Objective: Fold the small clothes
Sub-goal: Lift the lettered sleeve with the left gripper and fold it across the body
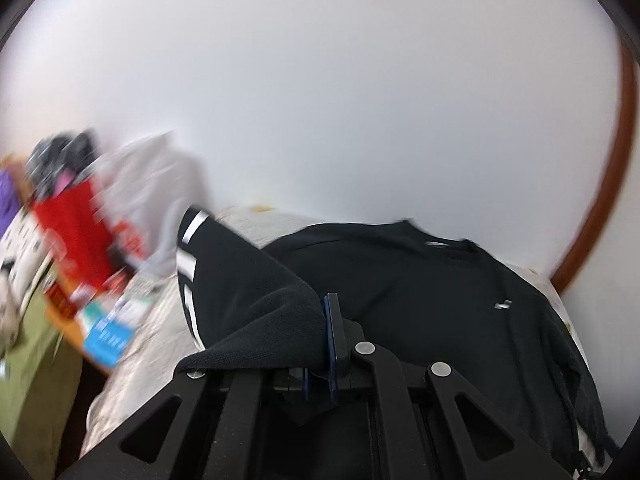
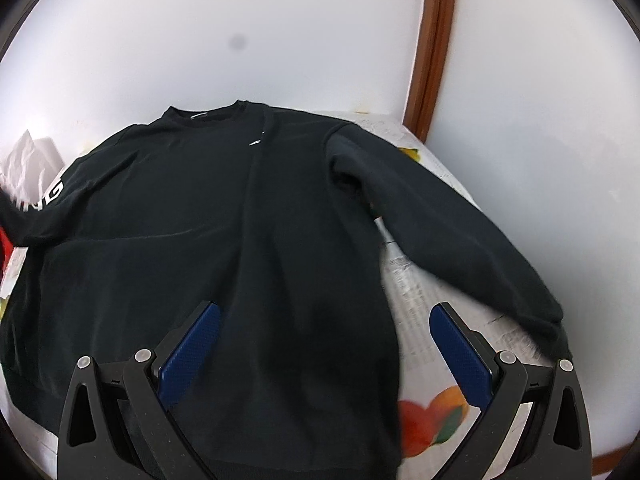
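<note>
Black sweatshirt point(image 2: 224, 216) lies face-up, spread flat on the counter point(image 2: 424, 280), which is covered with a printed cloth; collar at the far end by the white wall point(image 2: 280, 40). One sleeve point(image 2: 440, 216) is stretched out flat to the side, the other sleeve point(image 1: 248, 276), with white lettering, is lifted off the surface.

Left gripper point(image 1: 332, 344): fingers closed on the cuff end of that lettered sleeve, fabric draped over the jaws. Right gripper point(image 2: 324, 344): fingers wide apart, holding nothing, hovering above the hem area of the body, one finger over fabric, the other over bare cloth.

Step in hand, as I read it: first sleeve fold, left side inward across the chest. Nothing is folded yet.

Next move calls for carrying the cuff across the body and laying it flat without dragging the shoulder. Right could pin the torso to stop it sliding.

Clutter at the far left: red bag point(image 1: 76, 232), blue box point(image 1: 108, 336). Clear of the fold path.
</note>
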The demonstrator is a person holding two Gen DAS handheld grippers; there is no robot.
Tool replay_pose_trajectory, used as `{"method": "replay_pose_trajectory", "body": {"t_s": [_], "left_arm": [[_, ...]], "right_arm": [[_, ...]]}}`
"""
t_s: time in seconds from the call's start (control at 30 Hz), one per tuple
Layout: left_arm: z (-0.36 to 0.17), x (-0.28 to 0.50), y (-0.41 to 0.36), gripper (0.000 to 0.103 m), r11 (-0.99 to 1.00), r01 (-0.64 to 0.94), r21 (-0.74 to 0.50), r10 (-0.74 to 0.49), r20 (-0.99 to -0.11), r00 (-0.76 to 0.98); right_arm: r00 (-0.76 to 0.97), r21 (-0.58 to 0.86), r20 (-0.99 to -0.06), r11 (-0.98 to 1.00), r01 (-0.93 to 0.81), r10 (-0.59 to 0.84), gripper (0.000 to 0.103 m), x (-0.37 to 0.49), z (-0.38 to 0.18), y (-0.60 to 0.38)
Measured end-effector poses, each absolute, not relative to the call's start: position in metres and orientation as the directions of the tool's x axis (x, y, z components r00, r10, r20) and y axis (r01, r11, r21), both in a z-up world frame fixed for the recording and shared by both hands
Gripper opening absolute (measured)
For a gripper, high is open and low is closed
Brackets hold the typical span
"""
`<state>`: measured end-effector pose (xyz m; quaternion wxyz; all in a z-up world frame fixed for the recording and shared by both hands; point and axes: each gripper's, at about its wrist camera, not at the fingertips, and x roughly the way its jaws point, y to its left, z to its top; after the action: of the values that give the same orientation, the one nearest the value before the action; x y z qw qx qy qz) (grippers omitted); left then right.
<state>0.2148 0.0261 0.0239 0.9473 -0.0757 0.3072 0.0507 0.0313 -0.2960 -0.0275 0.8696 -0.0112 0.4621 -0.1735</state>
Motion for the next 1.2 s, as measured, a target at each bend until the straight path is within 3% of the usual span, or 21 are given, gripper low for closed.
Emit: {"method": "replay_pose_trajectory", "body": {"t_s": [0.13, 0.5, 0.6, 0.67, 0.73, 0.9, 1.1, 1.2], "left_arm": [[0.017, 0.251, -0.039, 0.007, 0.999, -0.027, -0.031, 0.002, -0.613, 0.790], [-0.056, 0.288, -0.138, 0.010, 0.989, 0.148, -0.001, -0.098, -0.756, 0.647], [-0.056, 0.274, -0.146, 0.039, 0.977, 0.212, -0.028, -0.158, -0.760, 0.630], [-0.046, 0.257, -0.142, 0.064, 0.962, 0.258, -0.085, -0.236, -0.734, 0.637], [-0.032, 0.239, -0.131, 0.065, 0.957, 0.275, -0.089, -0.256, -0.702, 0.664], [-0.015, 0.216, -0.067, 0.068, 0.973, 0.217, -0.075, -0.211, -0.666, 0.716], [-0.046, 0.197, 0.023, 0.068, 0.999, -0.009, 0.041, 0.036, -0.741, 0.671], [-0.071, 0.181, 0.059, 0.068, 0.997, -0.062, 0.042, 0.071, -0.786, 0.614]], "right_arm": [[0.513, -0.209, -0.791, 0.935, 0.285, -0.333, 0.103, 0.030, -0.028, -0.310], [0.518, -0.201, -0.792, 0.939, 0.278, -0.322, 0.102, 0.038, -0.033, -0.336], [0.528, -0.217, -0.787, 0.944, 0.247, -0.319, 0.094, 0.050, -0.032, -0.331], [0.532, -0.225, -0.788, 0.949, 0.222, -0.312, 0.084, 0.061, -0.031, -0.323], [0.539, -0.237, -0.785, 0.952, 0.193, -0.305, 0.080, 0.075, -0.030, -0.312], [0.573, -0.196, -0.785, 0.972, 0.128, -0.234, 0.080, 0.104, -0.022, -0.273], [0.592, -0.179, -0.787, 0.983, 0.046, -0.171, 0.080, 0.135, -0.027, -0.212], [0.571, -0.158, -0.813, 0.987, -0.026, -0.115, 0.080, 0.153, -0.043, -0.172]]}}
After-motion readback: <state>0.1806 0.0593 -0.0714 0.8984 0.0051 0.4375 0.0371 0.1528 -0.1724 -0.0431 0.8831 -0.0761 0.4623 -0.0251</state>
